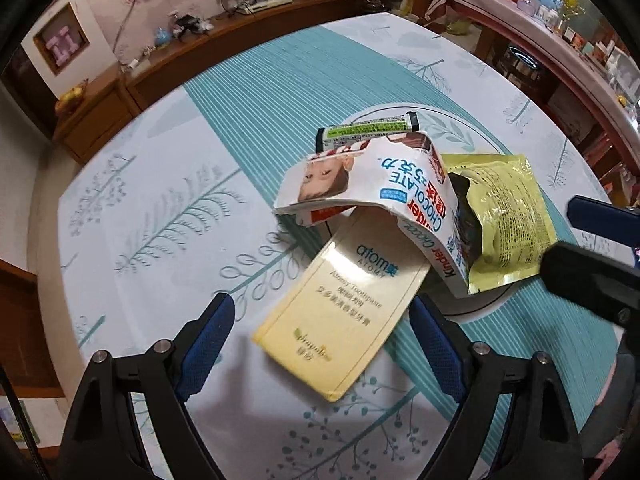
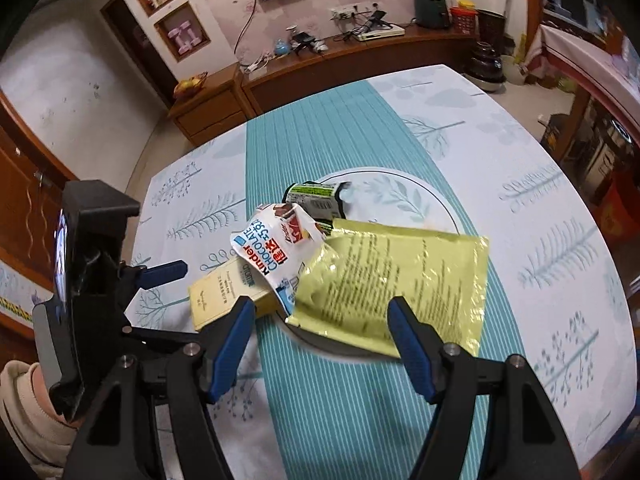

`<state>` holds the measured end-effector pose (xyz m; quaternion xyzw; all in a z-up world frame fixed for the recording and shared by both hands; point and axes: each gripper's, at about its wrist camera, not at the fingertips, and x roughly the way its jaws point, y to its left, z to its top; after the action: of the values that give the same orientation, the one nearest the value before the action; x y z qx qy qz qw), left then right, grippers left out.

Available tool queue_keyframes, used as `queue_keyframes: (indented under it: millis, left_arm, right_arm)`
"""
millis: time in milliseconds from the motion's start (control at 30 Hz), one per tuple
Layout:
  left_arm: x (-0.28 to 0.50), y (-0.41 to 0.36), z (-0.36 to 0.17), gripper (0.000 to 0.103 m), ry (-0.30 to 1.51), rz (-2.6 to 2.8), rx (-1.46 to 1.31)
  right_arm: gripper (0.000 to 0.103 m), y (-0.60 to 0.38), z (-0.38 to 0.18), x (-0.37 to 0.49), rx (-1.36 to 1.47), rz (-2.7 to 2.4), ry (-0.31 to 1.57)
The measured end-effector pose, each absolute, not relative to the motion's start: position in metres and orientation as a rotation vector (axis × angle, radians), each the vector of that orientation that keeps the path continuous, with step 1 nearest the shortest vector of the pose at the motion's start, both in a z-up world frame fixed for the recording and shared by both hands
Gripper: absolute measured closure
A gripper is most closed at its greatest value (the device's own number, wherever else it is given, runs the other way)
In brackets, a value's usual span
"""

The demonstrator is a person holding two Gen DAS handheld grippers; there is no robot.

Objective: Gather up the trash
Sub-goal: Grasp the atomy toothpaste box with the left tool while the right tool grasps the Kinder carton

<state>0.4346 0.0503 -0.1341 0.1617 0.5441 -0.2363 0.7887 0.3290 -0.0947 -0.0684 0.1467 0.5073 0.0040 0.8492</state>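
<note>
Trash lies piled on a white plate [image 2: 404,196] on the table. A cream Atomy toothpaste box [image 1: 340,312] sticks out toward my left gripper [image 1: 320,328], which is open with the box's near end between its jaws. A torn white Kinder chocolate box [image 1: 384,184] arches over it. A yellow-gold foil pouch [image 2: 400,276] lies on the plate's near side, its near edge between the jaws of my open right gripper [image 2: 320,320]. A small green-labelled pack [image 2: 316,196] sits behind them. The plate also shows in the left wrist view [image 1: 476,308].
The table wears a white leaf-print cloth with a teal striped runner [image 2: 340,400]. A wooden TV cabinet [image 2: 340,64] stands beyond the far edge. The right gripper's body [image 1: 592,280] shows at the right of the left wrist view.
</note>
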Motion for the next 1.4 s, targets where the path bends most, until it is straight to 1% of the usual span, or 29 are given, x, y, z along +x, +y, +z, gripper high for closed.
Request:
queue_keyframes:
  millis: [33,133,267,467,600,667,967,1133,1400]
  left_arm:
    - [0.438,0.051,-0.137,0.026,1.179,-0.518,0.344]
    - [0.437,0.052,-0.138,0.029,1.173,-0.544,0.338]
    - [0.434,0.066,-0.137,0.037,1.188,-0.572,0.308]
    - [0.427,0.097,-0.132,0.040,1.233,-0.550,0.218]
    - [0.421,0.110,-0.133,0.045,1.254,-0.499,0.196]
    - [0.420,0.118,-0.133,0.045,1.258,-0.487,0.173]
    - [0.416,0.134,-0.135,0.045,1.269,-0.497,0.139]
    - [0.413,0.135,-0.134,0.045,1.272,-0.510,0.138]
    - [0.399,0.141,-0.130,0.045,1.281,-0.502,0.125]
  right_arm:
    - [0.034,-0.093,-0.070,0.333,0.305,0.019,1.076]
    - [0.034,-0.088,-0.075,0.343,0.283,0.048,1.088]
    - [0.034,-0.082,-0.078,0.357,0.253,0.073,1.091]
    - [0.034,-0.071,-0.086,0.381,0.217,0.101,1.108]
    - [0.032,-0.054,-0.091,0.395,0.196,0.152,1.113]
    - [0.029,-0.047,-0.092,0.398,0.203,0.174,1.115]
    - [0.029,-0.015,-0.092,0.403,0.152,0.295,1.115]
    - [0.029,-0.004,-0.105,0.409,0.113,0.323,1.151]
    - [0.029,-0.024,-0.111,0.405,0.303,0.308,1.153]
